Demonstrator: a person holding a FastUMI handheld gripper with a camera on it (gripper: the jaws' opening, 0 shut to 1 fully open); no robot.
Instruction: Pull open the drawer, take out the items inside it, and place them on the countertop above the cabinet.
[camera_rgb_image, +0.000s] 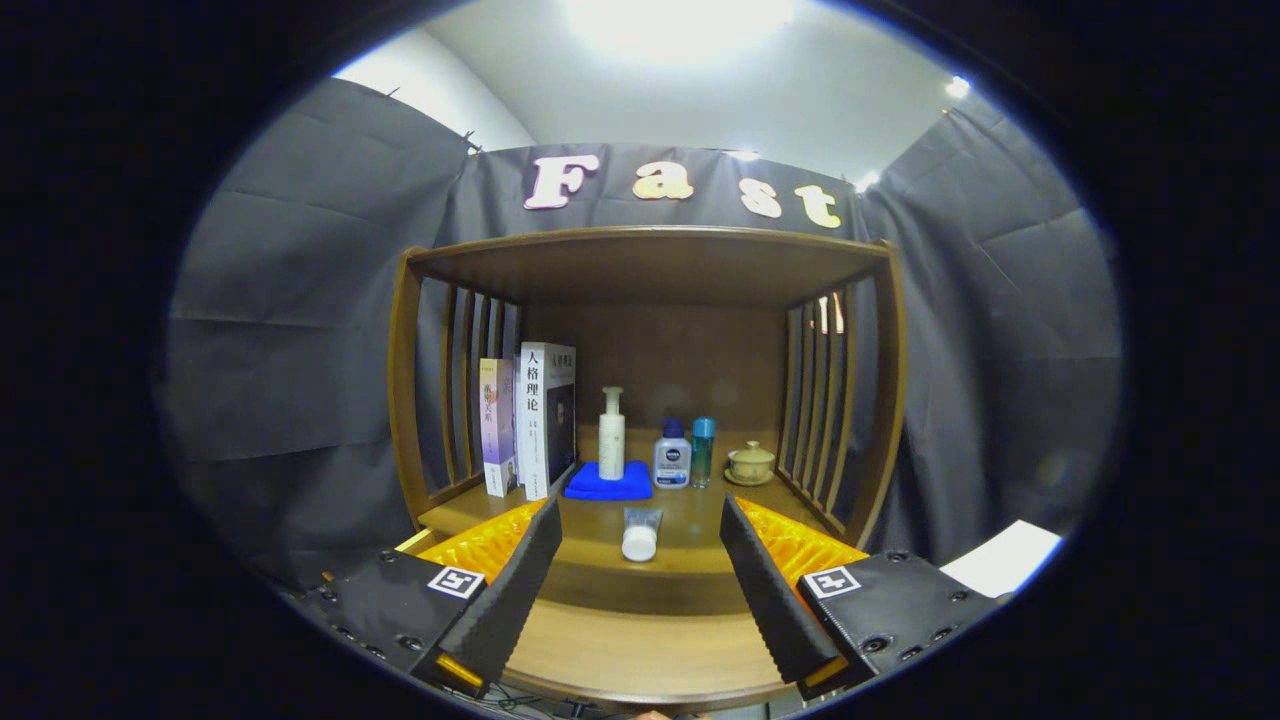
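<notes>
Looking along your gripper (640, 590), you hold its fingers spread wide with nothing between them, poised in front of the wooden cabinet (400, 400). From the left, two books (530, 420) stand upright against the slatted side, then a white pump bottle (611, 432) sits on a blue cloth (608, 483), then a small clear bottle with a blue cap (672, 455), a teal bottle (703, 450) just beside it, and a lidded ceramic cup on its saucer (750, 463) at the right. A white tube (640, 533) lies on the countertop (690, 515) ahead of the fingers, cap toward you. Whether that tube came from the drawer you cannot tell. A wooden surface (630, 650) below the fingers may be the drawer's front or top, but its state is unclear, so judge the task as at most partly done.
</notes>
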